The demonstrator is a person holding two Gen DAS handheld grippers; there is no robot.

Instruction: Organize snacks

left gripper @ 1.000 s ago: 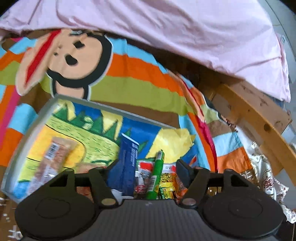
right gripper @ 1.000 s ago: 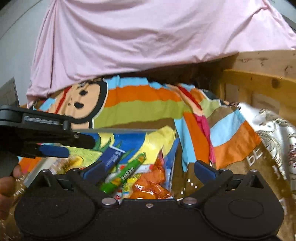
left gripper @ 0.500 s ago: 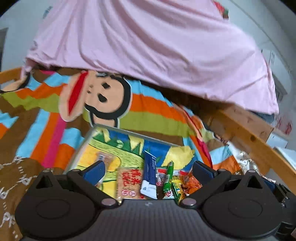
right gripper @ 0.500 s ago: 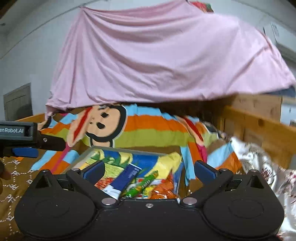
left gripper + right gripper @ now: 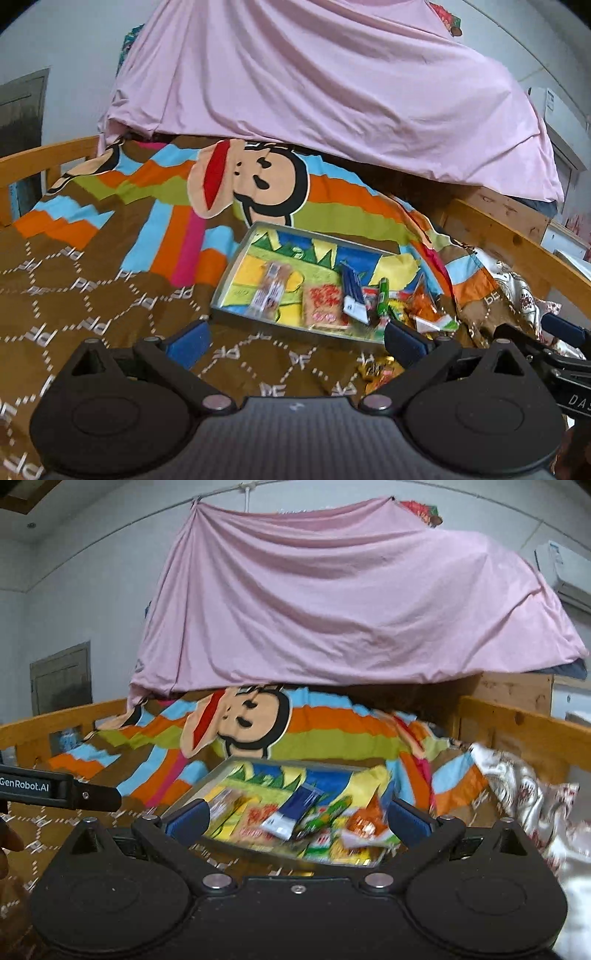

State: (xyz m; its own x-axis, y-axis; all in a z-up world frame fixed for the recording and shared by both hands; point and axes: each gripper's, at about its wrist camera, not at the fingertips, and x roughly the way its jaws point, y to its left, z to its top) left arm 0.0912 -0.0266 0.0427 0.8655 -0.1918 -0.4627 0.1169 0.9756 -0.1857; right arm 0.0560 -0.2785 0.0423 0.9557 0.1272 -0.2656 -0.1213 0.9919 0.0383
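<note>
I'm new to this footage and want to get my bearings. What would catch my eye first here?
A big pink sheet hangs like a tent over the far end of the bed. Below it, a cartoon monkey face stands out on the striped blanket. Nearer the cameras lies a colourful tray with snack packets piled at its right end, among them a dark blue packet and a green tube.

Left tongs [image 5: 297, 338] spread wide, empty, right tongs [image 5: 297, 818] likewise
</note>
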